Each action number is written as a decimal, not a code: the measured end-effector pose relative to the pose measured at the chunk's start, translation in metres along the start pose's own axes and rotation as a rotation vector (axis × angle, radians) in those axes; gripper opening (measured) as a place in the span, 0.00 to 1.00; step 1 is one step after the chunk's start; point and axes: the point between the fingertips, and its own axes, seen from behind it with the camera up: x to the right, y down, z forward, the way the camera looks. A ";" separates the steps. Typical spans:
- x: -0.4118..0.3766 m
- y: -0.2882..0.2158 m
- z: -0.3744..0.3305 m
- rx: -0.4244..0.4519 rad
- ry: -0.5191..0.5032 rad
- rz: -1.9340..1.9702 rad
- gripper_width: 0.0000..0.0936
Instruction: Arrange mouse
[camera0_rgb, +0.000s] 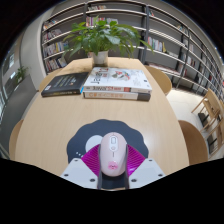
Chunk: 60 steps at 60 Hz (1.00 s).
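A pale pink and white mouse (113, 152) sits between my gripper's fingers, its nose pointing away from me. My gripper (113, 162) is shut on it: the magenta pads (95, 161) press on both of its sides. Under and just beyond the mouse lies a dark mouse mat (90, 134) on the round wooden table (50, 130). I cannot tell whether the mouse rests on the mat or hangs just above it.
Beyond the mat, a stack of books (117, 84) and a dark book (64, 86) lie at the table's far side, with a potted plant (100, 38) behind them. Bookshelves (160, 35) line the back wall. A chair (208, 106) stands to the right.
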 end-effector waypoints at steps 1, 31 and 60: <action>0.000 0.007 0.003 -0.002 -0.001 -0.002 0.33; -0.030 -0.068 -0.088 0.155 -0.003 -0.009 0.80; -0.118 0.002 -0.287 0.237 -0.017 0.022 0.80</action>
